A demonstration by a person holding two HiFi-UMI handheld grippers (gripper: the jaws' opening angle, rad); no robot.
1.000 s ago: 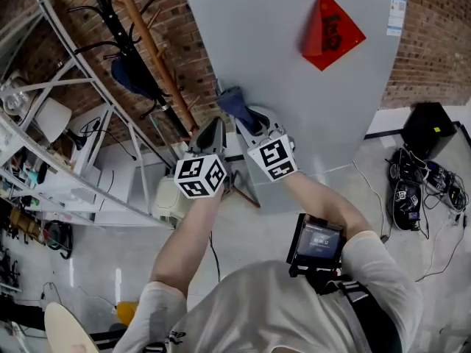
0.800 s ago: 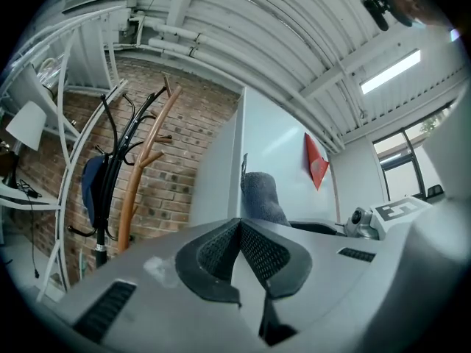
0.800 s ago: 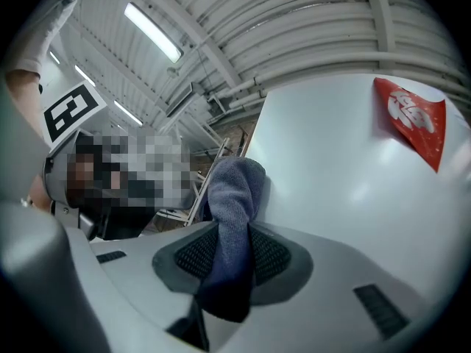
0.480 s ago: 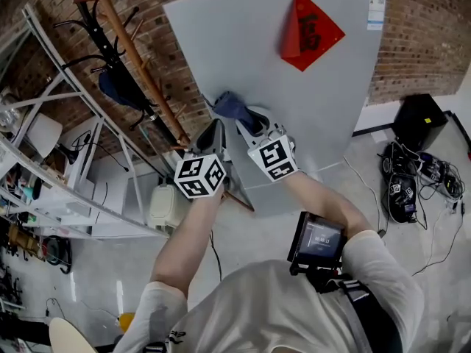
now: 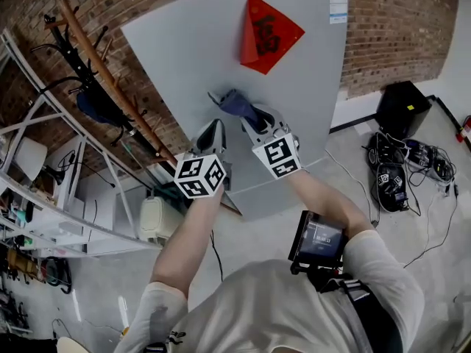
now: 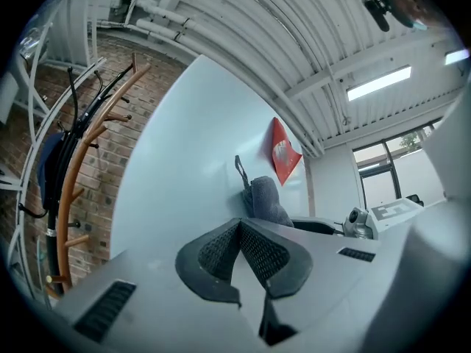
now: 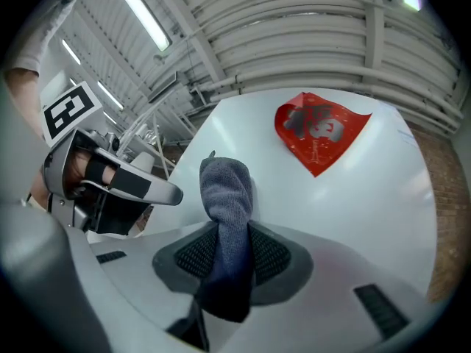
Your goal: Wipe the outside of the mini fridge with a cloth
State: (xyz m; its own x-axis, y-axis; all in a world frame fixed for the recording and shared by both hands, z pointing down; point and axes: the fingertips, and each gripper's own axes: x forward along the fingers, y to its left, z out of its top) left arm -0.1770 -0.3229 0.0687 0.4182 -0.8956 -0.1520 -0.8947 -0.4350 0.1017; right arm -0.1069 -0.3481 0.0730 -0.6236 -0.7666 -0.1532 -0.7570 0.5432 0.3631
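Observation:
The mini fridge [image 5: 184, 57] fills the upper middle of the head view as a pale grey door with a red paper decoration [image 5: 268, 31]. My right gripper [image 5: 246, 118] is shut on a blue-grey cloth [image 5: 234, 103] and presses it against the door below the decoration. In the right gripper view the cloth [image 7: 229, 197] stands up from the closed pads against the fridge [image 7: 360, 197]. My left gripper [image 5: 212, 132] is shut on nothing, just left of the right one and near the door. Its pads [image 6: 221, 252] meet in the left gripper view, with the cloth [image 6: 265, 201] beyond.
A wooden coat rack [image 5: 110, 87] with dark clothes leans on the brick wall [image 5: 397, 20] left of the fridge. Metal shelving [image 5: 51, 190] and a white appliance [image 5: 158, 219] stand at the left. A black box [image 5: 401, 109] and tangled cables [image 5: 394, 175] lie on the floor at right.
Both grippers and the cloth have shifted along the door away from its left edge, toward the red decoration. The right gripper's hold on the cloth is unchanged.

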